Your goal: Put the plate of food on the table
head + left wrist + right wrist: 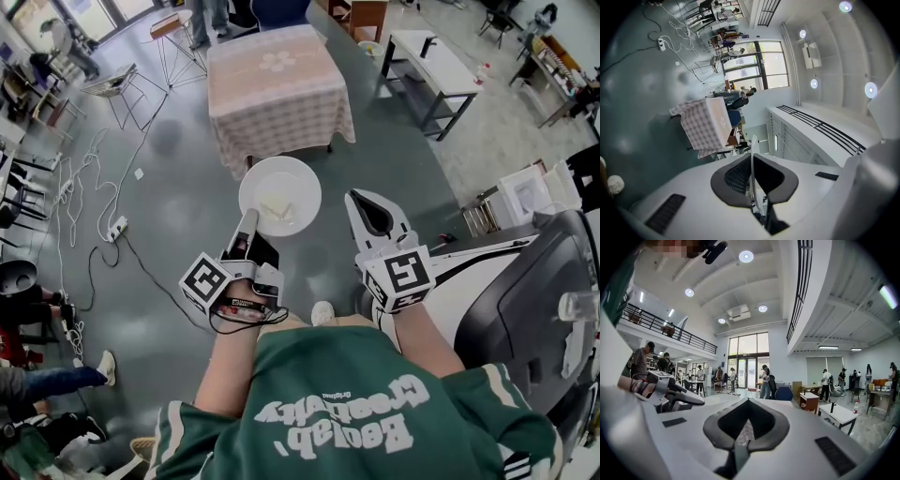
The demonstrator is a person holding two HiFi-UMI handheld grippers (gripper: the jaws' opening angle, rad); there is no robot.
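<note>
Left gripper (250, 223) is pinching the food plate's (292, 176) near rim.
Right gripper's (366, 204) jaws are pressing together, empty; checked-cloth table (277, 70) is standing farther off.

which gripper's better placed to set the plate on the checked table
The left gripper: its jaws clamp the plate by the rim, table straight ahead. The right gripper is shut on nothing.

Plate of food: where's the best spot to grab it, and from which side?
The thin rim at the near edge of the plate, coming in level from the person's side. It is flat, with food in the middle, so only the edge fits between jaws. The left gripper grips it there.
</note>
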